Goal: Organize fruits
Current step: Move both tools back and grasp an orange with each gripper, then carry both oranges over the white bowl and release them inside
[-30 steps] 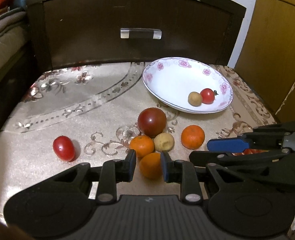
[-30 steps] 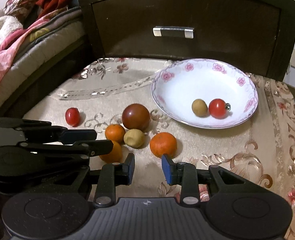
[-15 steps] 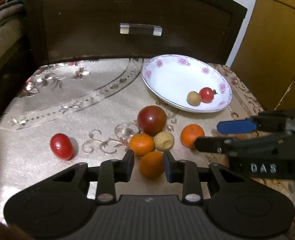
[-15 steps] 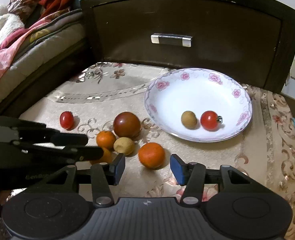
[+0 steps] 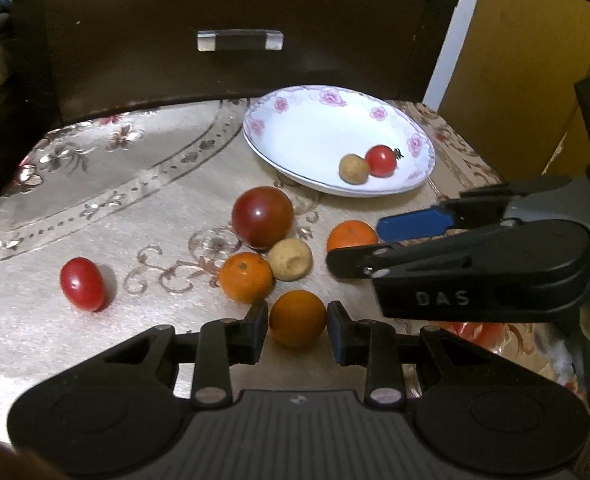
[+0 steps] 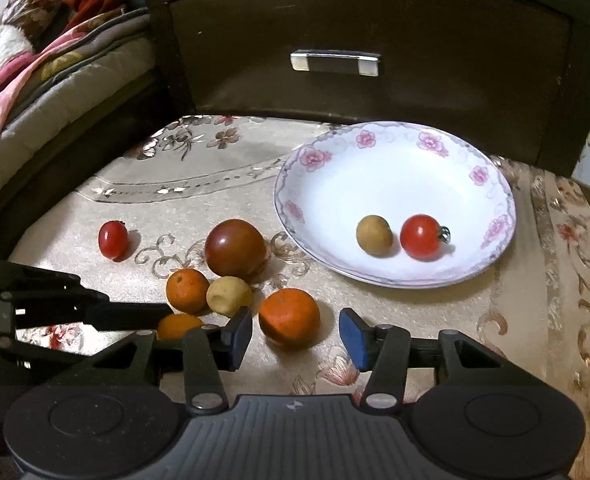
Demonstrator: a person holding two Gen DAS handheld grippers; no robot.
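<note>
A table [image 6: 435, 320] covered with a beige, floral-patterned shiny cloth carries the fruit in front of a dark brown wooden drawer front [image 6: 375, 20] with a metal handle.

The left gripper [image 5: 297, 322] has its jaws on either side of a small round orange mandarin [image 5: 297, 317]. They have just been opening a little, and the pads stand just beside the peel with thin gaps showing, so nothing is clamped.

The right gripper [image 6: 295, 332] has jaws standing wide apart around a second orange mandarin [image 6: 289, 317], which sits nearer the left pad without being pressed. These jaws have also just been opening. This mandarin's stem dimple faces up.

Behind these sit a third small orange mandarin [image 5: 247, 277], its stem end pointing up and slightly toward the camera, touching a pale tan round fruit with a dented end [image 5: 290, 259]. Just behind them rests a large dark red round tomato [image 5: 262, 217].

Well apart to the left lies an oval red cherry tomato [image 5: 82, 284], its long axis running roughly from far-left to near-right.

A white shallow plate with pink flowers on its rim [image 6: 375, 140] holds a tan round fruit [image 6: 374, 236] beside a red cherry tomato [image 6: 421, 237] whose green stem points right.
</note>
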